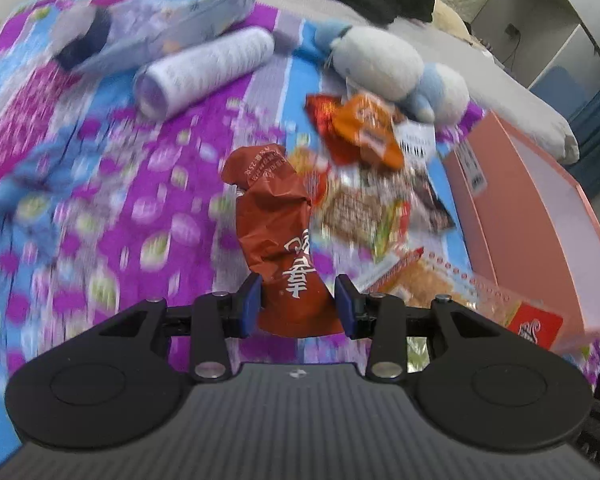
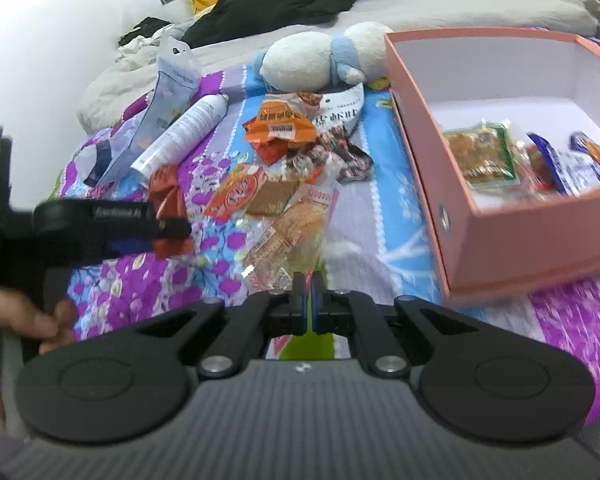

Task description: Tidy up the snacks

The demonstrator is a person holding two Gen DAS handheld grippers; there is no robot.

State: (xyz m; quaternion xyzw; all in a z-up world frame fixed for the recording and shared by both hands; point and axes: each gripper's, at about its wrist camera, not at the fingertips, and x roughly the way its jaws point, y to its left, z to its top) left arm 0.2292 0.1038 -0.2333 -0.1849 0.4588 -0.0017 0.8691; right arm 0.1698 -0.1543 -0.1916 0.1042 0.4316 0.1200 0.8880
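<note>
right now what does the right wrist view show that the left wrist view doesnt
Right wrist view only: snack packets lying inside the pink cardboard box, the shut, empty right gripper, and a hand gripping the left tool.
Left wrist view only: the left gripper clamped on a crumpled red-brown snack bag.
Both: white spray can, white-and-blue plush toy, orange packet.

right gripper (image 2: 310,300): bottom centre, fingers closed together, nothing between them
left gripper (image 2: 112,224): left edge, gripping a crumpled red packet (image 2: 168,196)
hand (image 2: 28,320): lower left, blurred
box (image 2: 520,252): pink, open, right side; several snack packs lie at its near end
snack pile (image 2: 288,168): centre, loose on the patterned bedspread (image 2: 180,280), left of the box
plush toy (image 2: 312,60): top centre, behind the pile
white can (image 2: 184,132): lying left of the pile
</note>
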